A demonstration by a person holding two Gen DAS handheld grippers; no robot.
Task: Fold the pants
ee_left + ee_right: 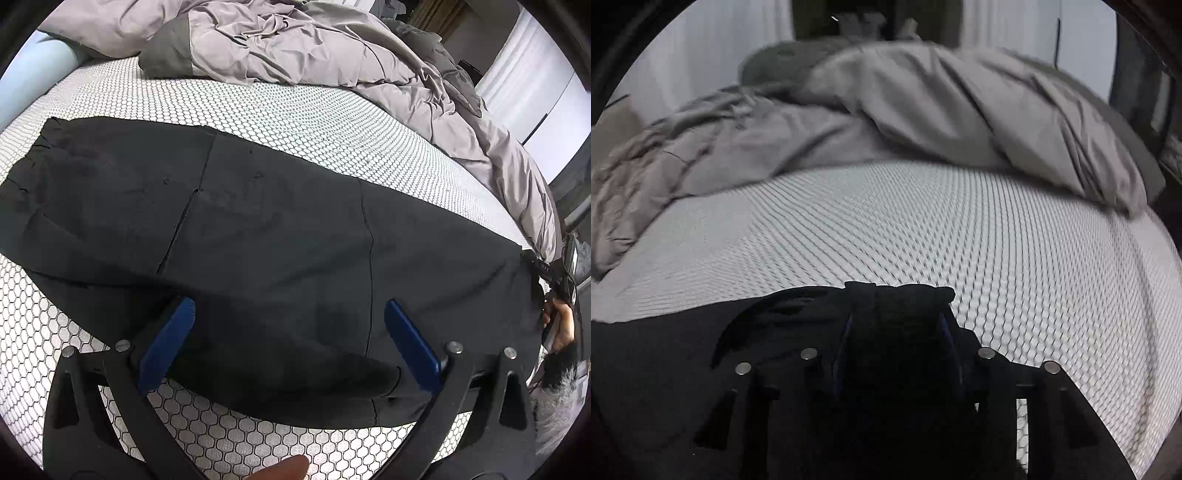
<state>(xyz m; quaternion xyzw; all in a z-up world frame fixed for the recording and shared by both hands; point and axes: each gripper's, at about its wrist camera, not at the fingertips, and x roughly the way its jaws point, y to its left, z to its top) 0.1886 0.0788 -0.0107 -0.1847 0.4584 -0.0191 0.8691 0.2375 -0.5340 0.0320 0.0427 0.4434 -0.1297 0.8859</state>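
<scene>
White honeycomb-patterned bed (295, 110) carries black pants (258, 229) spread flat along its near edge, a rumpled grey duvet (314, 48) heaped at the far side. Left hand-held gripper (290, 325) hovers over the pants, fingers apart. Right hand-held gripper (894, 325) is clamped on a bunched end of the pants (897, 295).

The bed has a white mattress cover with a dark honeycomb pattern (280, 110). Directly on it lie the black fabric pants (258, 229), spread flat across the near part from left to right. Behind them, at the far side, a crumpled grey-lilac duvet with a darker grey underside (295, 48) lies in a heap on the same surface.
</scene>
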